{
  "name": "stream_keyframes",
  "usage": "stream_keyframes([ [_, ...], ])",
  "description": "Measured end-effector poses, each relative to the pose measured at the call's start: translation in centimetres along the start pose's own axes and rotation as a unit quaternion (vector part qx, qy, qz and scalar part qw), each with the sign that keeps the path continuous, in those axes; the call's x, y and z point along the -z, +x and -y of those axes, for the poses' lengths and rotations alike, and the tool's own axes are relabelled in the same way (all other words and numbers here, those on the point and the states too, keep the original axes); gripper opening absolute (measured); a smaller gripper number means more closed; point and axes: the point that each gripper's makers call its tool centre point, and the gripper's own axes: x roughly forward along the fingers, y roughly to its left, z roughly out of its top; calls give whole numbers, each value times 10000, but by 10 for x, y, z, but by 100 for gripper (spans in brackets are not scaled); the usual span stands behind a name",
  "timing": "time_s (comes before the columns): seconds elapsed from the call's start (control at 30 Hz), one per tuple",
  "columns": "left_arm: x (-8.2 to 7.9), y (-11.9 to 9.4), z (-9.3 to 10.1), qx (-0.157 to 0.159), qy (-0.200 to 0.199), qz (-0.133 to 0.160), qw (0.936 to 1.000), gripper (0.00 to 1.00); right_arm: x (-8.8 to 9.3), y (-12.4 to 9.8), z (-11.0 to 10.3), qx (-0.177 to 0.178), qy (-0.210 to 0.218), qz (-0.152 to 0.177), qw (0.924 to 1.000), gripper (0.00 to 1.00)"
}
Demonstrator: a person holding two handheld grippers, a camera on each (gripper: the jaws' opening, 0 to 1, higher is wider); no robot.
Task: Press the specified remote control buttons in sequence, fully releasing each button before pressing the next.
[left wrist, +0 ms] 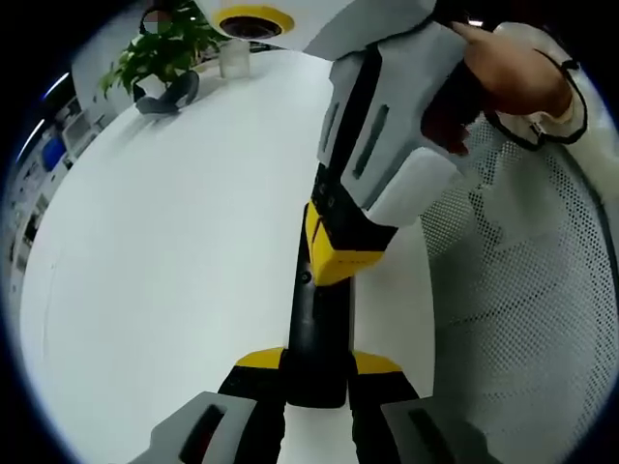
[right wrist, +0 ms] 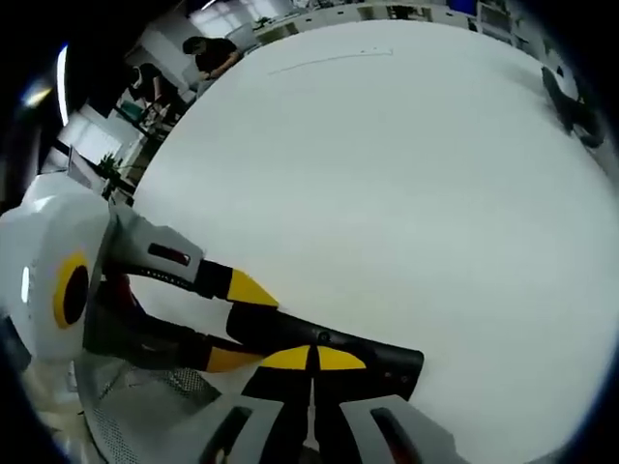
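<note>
I see a plain white surface ahead of my left tongs, whose tips are yellow over grey bodies. Between them sits a black remote. My right tongs come in above it, yellow-tipped too, with a white and grey body. Far ahead stands a green leafy plant beside a dark grey object. To the right of the tongs is a white mesh with small holes.

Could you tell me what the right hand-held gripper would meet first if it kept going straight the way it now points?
The right hand-held gripper, jaws together, already sits on the long black remote control held by the left hand-held gripper. Going on, it would press that; the white table lies beyond.
</note>
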Motion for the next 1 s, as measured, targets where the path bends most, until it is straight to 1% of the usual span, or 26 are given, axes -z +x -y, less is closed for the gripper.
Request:
stream_keyframes([
  [0.1,0,0,0,5,11,4,10000,22,0,-1,0,-164,244,0,9996,0],
  [0.17,0,0,0,21,10,-3,10000,22,-1,-2,0,-225,296,-5,9993,0],
  [0.2,0,0,0,28,5,-5,10000,22,2,-2,-1,-273,350,-93,9990,0],
  [0.3,0,0,0,32,8,-5,10000,22,5,-3,-2,-253,373,-109,9989,0],
  [0.53,0,0,0,-1,15,-2,10000,22,8,-7,-7,-300,364,-170,9987,0],
  [0.63,0,0,0,-4,13,-5,10000,22,11,-4,-7,-226,271,-247,9991,0],
  [0.77,0,0,0,-24,15,-13,10000,22,14,-3,-8,-228,248,-295,9990,0],
  [1.0,0,0,0,-36,15,1,10000,22,15,0,-6,-110,125,-348,9993,0],
])
